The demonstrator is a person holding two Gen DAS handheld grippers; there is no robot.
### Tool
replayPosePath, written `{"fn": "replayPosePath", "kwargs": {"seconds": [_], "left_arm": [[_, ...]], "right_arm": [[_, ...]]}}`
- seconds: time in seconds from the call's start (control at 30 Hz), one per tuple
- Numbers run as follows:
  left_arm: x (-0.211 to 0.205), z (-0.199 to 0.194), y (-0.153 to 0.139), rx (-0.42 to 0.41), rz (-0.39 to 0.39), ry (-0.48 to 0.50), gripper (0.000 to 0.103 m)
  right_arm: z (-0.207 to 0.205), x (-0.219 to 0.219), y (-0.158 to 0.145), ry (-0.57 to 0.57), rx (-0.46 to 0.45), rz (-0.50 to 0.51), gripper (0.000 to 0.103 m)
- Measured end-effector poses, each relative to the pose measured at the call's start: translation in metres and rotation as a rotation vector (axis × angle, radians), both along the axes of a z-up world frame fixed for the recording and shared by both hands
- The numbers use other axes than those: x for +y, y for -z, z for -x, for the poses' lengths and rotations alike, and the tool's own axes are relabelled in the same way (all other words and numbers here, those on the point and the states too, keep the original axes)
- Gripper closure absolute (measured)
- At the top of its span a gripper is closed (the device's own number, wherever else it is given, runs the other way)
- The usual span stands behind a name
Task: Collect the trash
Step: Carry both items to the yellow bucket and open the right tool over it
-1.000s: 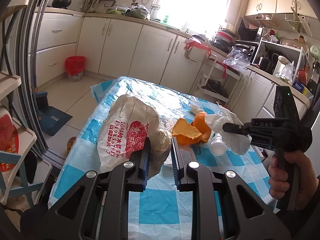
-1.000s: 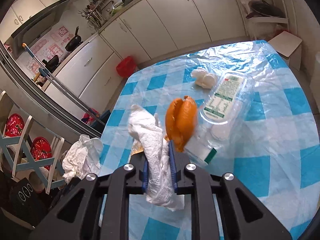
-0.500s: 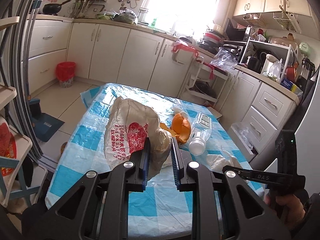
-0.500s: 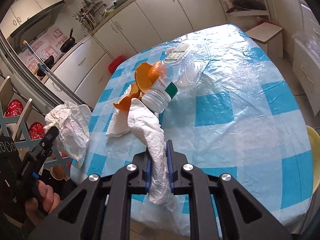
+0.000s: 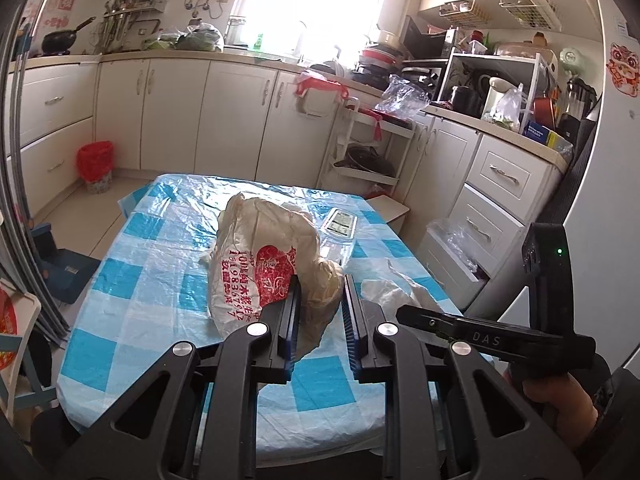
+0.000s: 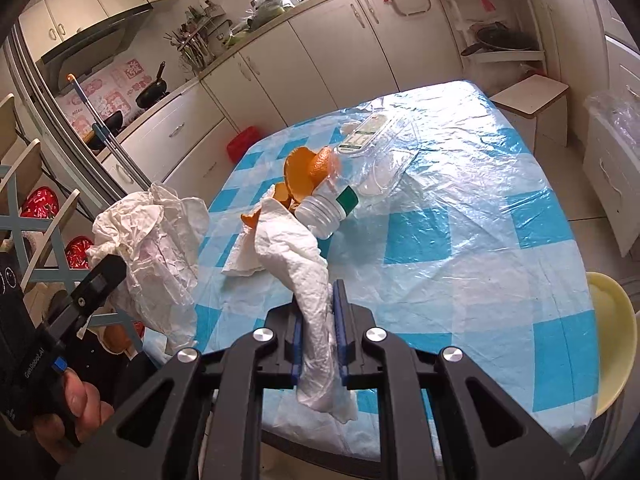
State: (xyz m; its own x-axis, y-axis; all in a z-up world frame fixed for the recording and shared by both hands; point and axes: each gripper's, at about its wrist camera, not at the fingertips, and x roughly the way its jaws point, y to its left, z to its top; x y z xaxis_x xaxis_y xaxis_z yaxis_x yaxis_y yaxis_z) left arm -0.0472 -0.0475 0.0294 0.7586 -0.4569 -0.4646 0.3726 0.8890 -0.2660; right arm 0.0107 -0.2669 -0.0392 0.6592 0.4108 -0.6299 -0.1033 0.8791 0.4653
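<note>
My left gripper point(image 5: 320, 280) is shut on the rim of a white plastic bag with red print point(image 5: 264, 256), held up over the near part of the table; the same plastic bag point(image 6: 148, 248) hangs at the left of the right wrist view. My right gripper point(image 6: 316, 286) is shut on a crumpled white paper towel point(image 6: 296, 260), held near the table's front edge. The right gripper point(image 5: 404, 312) shows side-on with the paper towel point(image 5: 396, 292) at its tip, just right of the bag. Orange peels point(image 6: 308, 172), a lying clear plastic bottle point(image 6: 324, 212) and a clear plastic tray with a label point(image 6: 372, 140) rest on the table.
The table carries a blue and white checked cloth point(image 6: 460, 240) under clear film. Another white tissue point(image 6: 244, 256) lies beside the peels. A red bin point(image 5: 95, 164) stands on the floor by the cabinets. A yellow chair point(image 6: 612, 320) is at the table's right; a stool point(image 6: 532, 96) beyond.
Both grippers have drawn back from the trash pile toward the table's near edge. The right one carried the paper towel off the peels and now sits low, beside the bag.
</note>
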Motion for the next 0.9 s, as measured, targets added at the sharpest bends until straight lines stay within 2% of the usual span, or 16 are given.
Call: {"fn": "replayPosePath", "kwargs": {"seconds": [0.3, 0.67, 0.9], "left_arm": [[-0.053, 0.018, -0.007, -0.013, -0.031, 0.113, 0.084], [-0.119, 0.039, -0.020, -0.052, -0.035, 0.250, 0.084], [-0.164, 0.045, -0.019, -0.040, -0.032, 0.338, 0.084]], "right_arm": [[0.021, -0.032, -0.009, 0.082, -0.040, -0.017, 0.089], [0.048, -0.080, -0.014, 0.268, -0.071, -0.022, 0.089], [0.066, -0.117, -0.001, 0.400, -0.038, -0.020, 0.089]]}}
